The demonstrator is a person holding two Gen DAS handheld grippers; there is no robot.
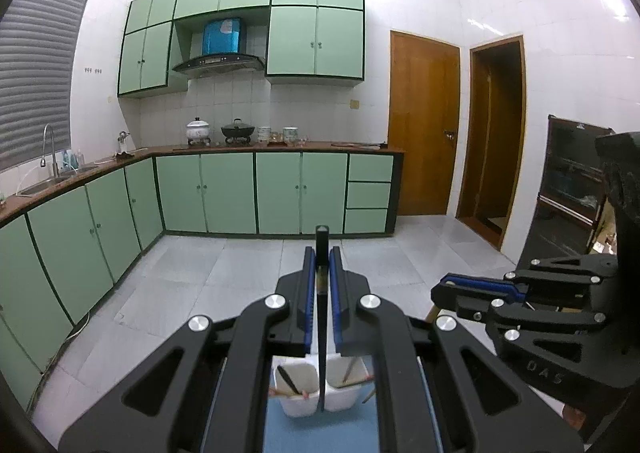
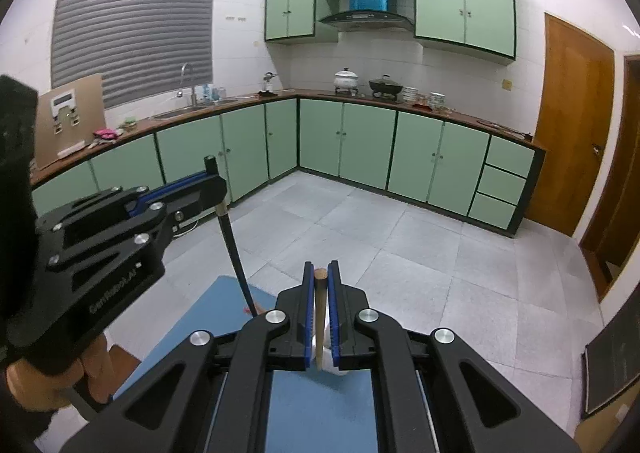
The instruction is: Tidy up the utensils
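Green-cabinet kitchen, grey tiled floor [image 2: 400,237]. Low in frame, a blue mat [image 2: 320,405]. Left gripper [image 1: 322,265] clamps a black chopstick [image 1: 321,245]; right gripper [image 2: 320,281] clamps a wooden chopstick [image 2: 319,305].

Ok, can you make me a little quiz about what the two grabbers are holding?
1. True or false: the left gripper holds a black chopstick.
2. What colour is the chopstick in the right gripper? A) wooden brown B) red C) green
3. Fill in: below the jaws, on the blue mat, stands a white ____ with two compartments.

Key: 1 true; 2 A, the wooden chopstick; 3 holder.
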